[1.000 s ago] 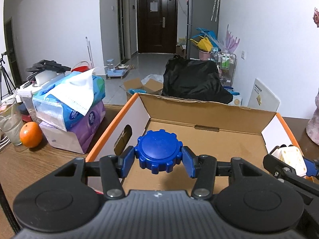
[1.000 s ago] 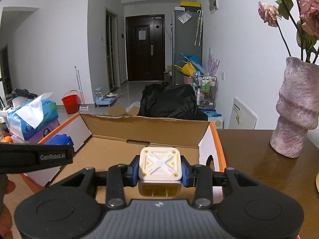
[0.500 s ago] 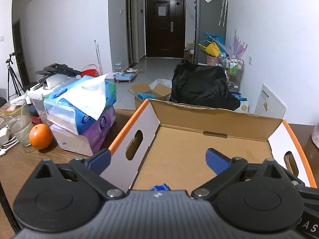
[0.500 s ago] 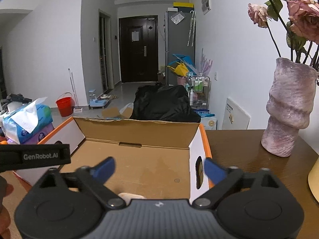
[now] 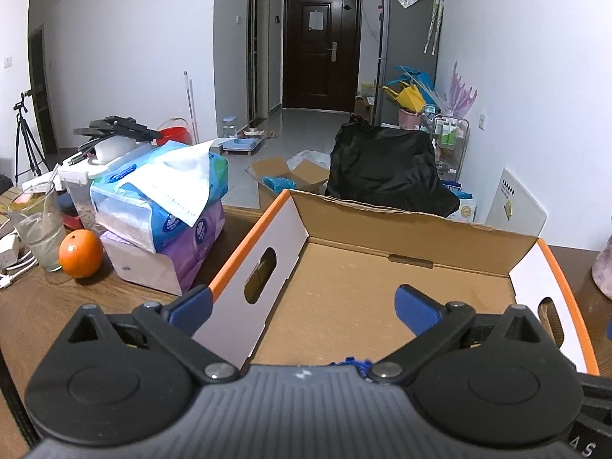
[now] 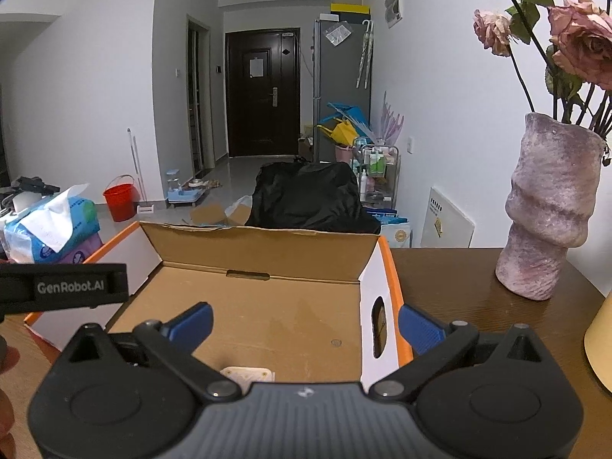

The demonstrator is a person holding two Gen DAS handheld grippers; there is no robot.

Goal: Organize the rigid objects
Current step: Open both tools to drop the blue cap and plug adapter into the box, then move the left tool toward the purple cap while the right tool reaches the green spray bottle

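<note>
Cardboard box [image 5: 405, 237] on the table; both grippers, left [image 5: 302, 306] and right [image 6: 304, 323], jaws just spread wide, empty. Blue knob [image 5: 350, 362] and white block [image 6: 248, 376] lie inside at the box's near edge, mostly hidden behind gripper bodies.

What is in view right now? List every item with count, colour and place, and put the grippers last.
cardboard box: one, brown with orange edges, open on the table
blue knob: one, blue, in the box, mostly hidden by the left gripper
white block: one, white with yellow marks, on the box floor
tissue packs: stack, blue over purple, left of the box
orange: one, beside the tissues
glass: one, clear, left of the orange
vase: one, pink, with roses, right of the box
table: one, dark wood
left gripper: black, blue pads, open, empty
right gripper: same, open, empty
</note>
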